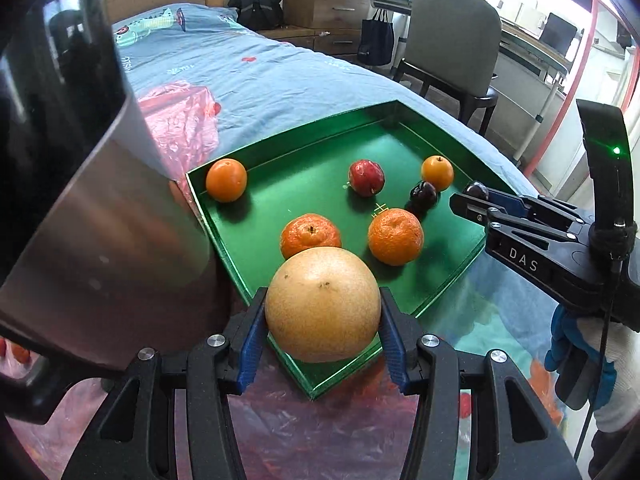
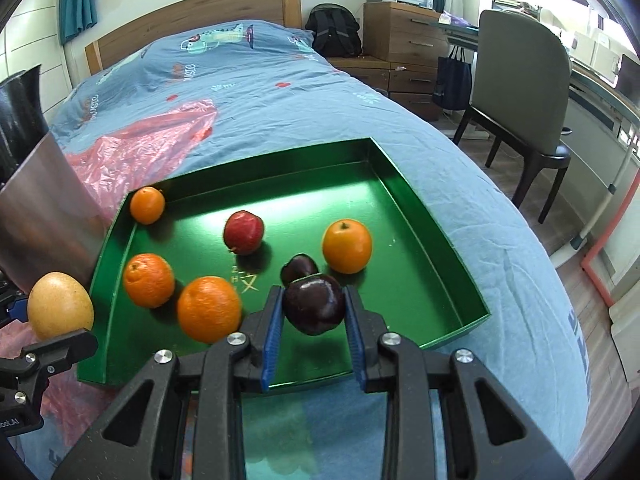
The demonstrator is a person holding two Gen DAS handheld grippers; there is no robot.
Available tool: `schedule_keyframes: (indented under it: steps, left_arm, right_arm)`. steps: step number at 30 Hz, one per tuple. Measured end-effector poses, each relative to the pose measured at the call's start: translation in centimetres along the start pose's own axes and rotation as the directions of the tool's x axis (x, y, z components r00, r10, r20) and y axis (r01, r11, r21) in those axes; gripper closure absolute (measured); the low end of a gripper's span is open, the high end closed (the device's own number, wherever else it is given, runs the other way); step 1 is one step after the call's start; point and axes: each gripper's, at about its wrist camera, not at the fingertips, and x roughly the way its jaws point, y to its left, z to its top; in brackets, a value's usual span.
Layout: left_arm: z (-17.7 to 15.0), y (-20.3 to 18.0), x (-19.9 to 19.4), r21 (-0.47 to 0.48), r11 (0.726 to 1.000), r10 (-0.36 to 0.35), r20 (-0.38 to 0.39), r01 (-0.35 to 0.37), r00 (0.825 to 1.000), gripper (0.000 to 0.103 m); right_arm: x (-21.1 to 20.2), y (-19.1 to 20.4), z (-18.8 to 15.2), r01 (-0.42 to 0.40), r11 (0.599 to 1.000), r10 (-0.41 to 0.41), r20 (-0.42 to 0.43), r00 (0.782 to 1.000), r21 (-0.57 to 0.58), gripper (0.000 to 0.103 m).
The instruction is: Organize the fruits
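A green tray [image 1: 320,184] [image 2: 400,208] lies on the bed. In it are several oranges [image 1: 226,180] [image 2: 347,245], a red apple [image 1: 366,177] [image 2: 243,232] and a dark plum [image 1: 423,196] [image 2: 298,266]. My left gripper [image 1: 323,312] is shut on a large yellow grapefruit [image 1: 322,304] [image 2: 60,306] at the tray's near corner. My right gripper [image 2: 314,308] [image 1: 472,200] is shut on a second dark plum [image 2: 314,309] [image 1: 475,190] just above the tray's near right part.
A shiny metal container [image 1: 100,224] [image 2: 44,208] stands left of the tray. A pink plastic bag [image 1: 180,120] [image 2: 152,148] lies on the blue bedspread. A chair [image 1: 448,44] and desk stand to the right of the bed.
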Motion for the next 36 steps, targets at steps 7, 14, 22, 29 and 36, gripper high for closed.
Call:
schedule_keyframes:
  steps: [7,14,22,29,36]
  left_arm:
    - [0.7,-0.9,3.2,0.006,1.0,0.001,-0.033,-0.001,0.999,0.057]
    - [1.6,-1.5,5.1,0.026,1.0,0.003,-0.03,-0.002,1.0,0.057]
    - [2.4,-1.9,6.6,0.036,0.999,0.025,-0.014,-0.025,1.0,0.057]
    - [2.7,-2.0,6.9,0.047,0.998,0.032,-0.01,-0.032,0.999,0.057]
    - [2.8,-2.7,5.7,0.086,0.994,0.065,0.014,-0.066,0.998,0.056]
  right_arm:
    - [3.4,-1.4,0.2,0.038,0.999,-0.039,-0.053,0.998,-0.021,0.06]
    - [5.0,-1.7,0.8,0.035,0.999,-0.035,-0.029,0.999,0.008,0.06]
    - [6.3,-2.4,2.1,0.056,0.997,-0.056,0.001,0.998,0.045,0.059]
    - [6.4,-2.7,2.1,0.072,0.996,-0.072,0.006,0.997,0.043,0.057]
    - [5.8,-2.8,2.1,0.085,0.996,-0.085,-0.003,0.996,0.04,0.023]
